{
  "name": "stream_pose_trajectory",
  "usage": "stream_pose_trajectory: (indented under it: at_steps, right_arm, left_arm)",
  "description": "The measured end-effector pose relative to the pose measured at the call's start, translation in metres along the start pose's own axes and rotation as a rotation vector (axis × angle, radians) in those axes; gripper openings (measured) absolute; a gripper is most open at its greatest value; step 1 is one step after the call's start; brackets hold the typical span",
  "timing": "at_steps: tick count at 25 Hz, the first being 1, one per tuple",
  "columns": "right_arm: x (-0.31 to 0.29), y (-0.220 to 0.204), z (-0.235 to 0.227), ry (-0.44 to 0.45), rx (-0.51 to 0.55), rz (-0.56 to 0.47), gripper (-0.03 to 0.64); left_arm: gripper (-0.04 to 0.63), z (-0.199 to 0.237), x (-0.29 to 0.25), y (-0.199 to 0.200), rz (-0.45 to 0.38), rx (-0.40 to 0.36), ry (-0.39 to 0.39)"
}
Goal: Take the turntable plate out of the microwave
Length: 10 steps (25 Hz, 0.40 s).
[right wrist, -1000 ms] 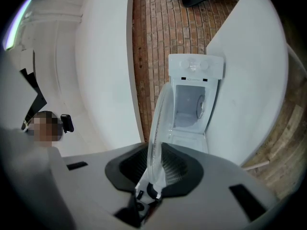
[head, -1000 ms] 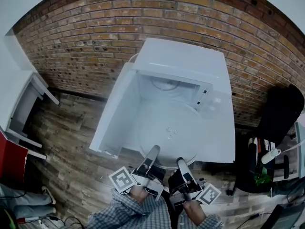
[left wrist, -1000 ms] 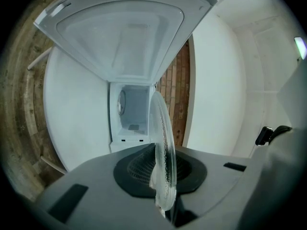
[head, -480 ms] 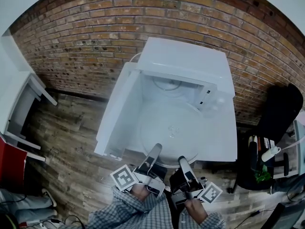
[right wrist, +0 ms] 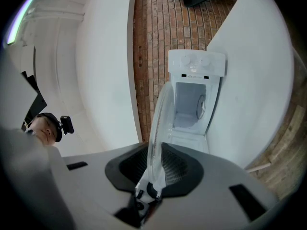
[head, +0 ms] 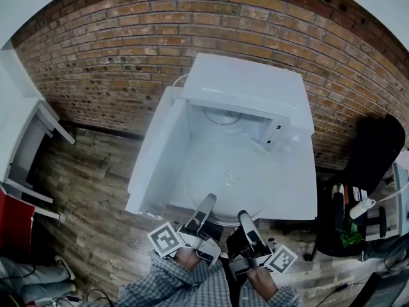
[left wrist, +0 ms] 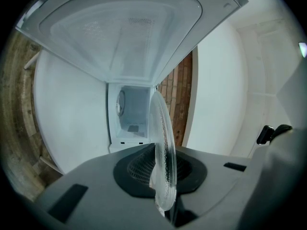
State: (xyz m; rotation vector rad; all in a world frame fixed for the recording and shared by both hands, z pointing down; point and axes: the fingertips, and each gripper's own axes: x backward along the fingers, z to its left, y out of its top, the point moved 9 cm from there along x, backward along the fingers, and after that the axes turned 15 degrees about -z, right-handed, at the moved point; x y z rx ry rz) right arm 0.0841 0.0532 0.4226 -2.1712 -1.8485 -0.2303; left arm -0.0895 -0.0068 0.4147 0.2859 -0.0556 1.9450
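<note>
The fingers of the left gripper (head: 208, 204) are closed on the near rim of the plate (head: 227, 171). The fingers of the right gripper (head: 245, 217) pinch the same rim just beside them. The plate (clear glass, seen edge-on in both gripper views) is held in front of the open microwave (head: 249, 85), outside its cavity. The door (head: 153, 162) stands open at the left, and a brick wall (head: 115, 50) is behind.

Glass turntable plate (right wrist: 158, 121) edge-on, pinched in hand-held gripper (right wrist: 154, 172), open microwave (right wrist: 194, 107), brick wall (right wrist: 149, 42)
</note>
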Motion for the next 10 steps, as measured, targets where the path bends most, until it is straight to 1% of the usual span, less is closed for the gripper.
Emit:
stream_pose_trajectory:
  at_steps: [10]
  right_arm:
    - [-0.0053, 0.0050, 0.0002, 0.007, -0.004, 0.004, 0.072]
  left_arm:
    - [0.037, -0.0005, -0.0055, -0.0024, -0.006, -0.003, -0.004]
